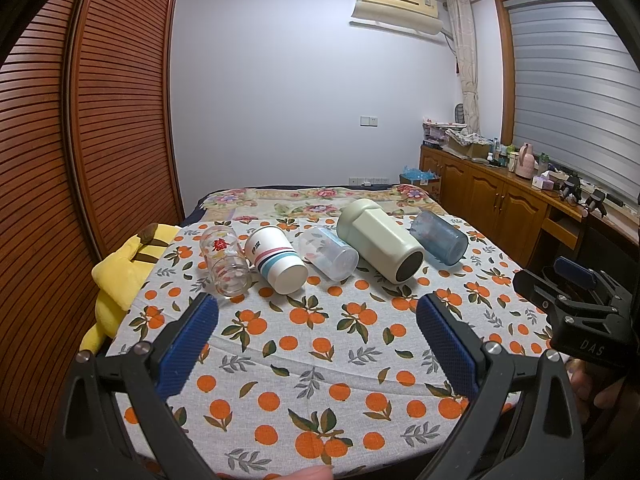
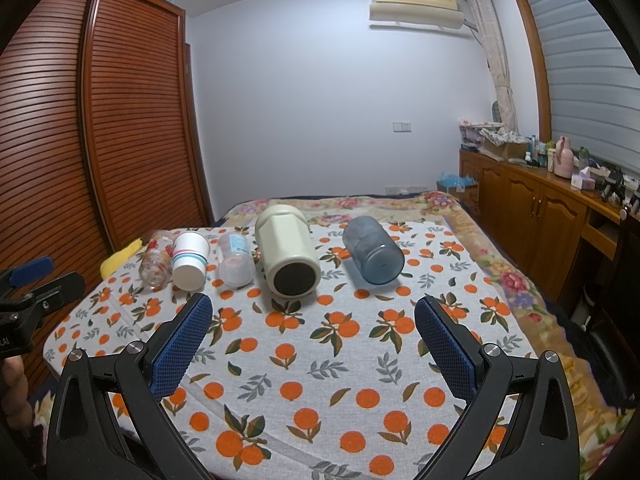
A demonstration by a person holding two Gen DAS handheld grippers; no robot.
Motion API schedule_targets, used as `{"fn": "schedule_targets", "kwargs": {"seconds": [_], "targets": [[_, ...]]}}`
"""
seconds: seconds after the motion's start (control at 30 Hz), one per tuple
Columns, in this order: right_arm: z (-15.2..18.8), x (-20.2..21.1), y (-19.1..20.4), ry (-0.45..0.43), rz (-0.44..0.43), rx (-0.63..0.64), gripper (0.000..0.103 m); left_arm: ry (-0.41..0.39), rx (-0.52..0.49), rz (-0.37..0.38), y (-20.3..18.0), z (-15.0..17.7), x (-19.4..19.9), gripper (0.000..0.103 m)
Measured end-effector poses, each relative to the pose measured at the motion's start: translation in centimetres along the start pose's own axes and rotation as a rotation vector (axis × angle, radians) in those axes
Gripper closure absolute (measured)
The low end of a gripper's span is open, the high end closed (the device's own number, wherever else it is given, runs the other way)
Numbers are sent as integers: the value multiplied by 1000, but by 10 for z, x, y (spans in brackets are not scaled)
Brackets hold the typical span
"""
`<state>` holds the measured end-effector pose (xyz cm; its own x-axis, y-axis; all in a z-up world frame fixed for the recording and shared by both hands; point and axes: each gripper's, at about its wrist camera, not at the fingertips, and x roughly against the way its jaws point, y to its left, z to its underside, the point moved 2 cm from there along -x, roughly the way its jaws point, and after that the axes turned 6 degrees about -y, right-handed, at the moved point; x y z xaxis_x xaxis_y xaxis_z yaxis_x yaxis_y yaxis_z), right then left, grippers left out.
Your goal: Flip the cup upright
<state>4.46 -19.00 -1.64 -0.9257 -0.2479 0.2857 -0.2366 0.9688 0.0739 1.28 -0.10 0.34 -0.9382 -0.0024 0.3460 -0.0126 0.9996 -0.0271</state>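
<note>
Several cups lie on their sides in a row on the orange-print cloth point(image 1: 320, 344): a clear glass with red print point(image 1: 225, 261), a white paper cup with stripes point(image 1: 275, 259), a clear plastic cup point(image 1: 328, 253), a cream mug point(image 1: 378, 240) and a blue translucent cup point(image 1: 439, 238). The right wrist view shows the same row: glass point(image 2: 155, 261), paper cup point(image 2: 190, 260), clear cup point(image 2: 236, 258), cream mug point(image 2: 287, 256), blue cup point(image 2: 373, 255). My left gripper point(image 1: 318, 308) is open and empty, short of the row. My right gripper point(image 2: 314, 312) is open and empty, short of the cream mug.
A yellow plush toy point(image 1: 120, 276) lies at the cloth's left edge. A slatted wooden wardrobe point(image 1: 80, 120) stands on the left. A wooden cabinet point(image 2: 532, 216) with clutter runs along the right wall. A floral blanket point(image 2: 360, 204) lies behind the cups.
</note>
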Motion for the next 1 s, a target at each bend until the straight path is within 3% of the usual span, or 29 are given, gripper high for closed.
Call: {"fn": "schedule_targets", "kwargs": {"seconds": [0.47,1.0], "targets": [[-1,2,-1,15,-11,-2,0,22,8,-3,6,5,-7,3],[-6,-77,45,74,-146,71,0,123,-2,-67,53,12,-72,3]]}}
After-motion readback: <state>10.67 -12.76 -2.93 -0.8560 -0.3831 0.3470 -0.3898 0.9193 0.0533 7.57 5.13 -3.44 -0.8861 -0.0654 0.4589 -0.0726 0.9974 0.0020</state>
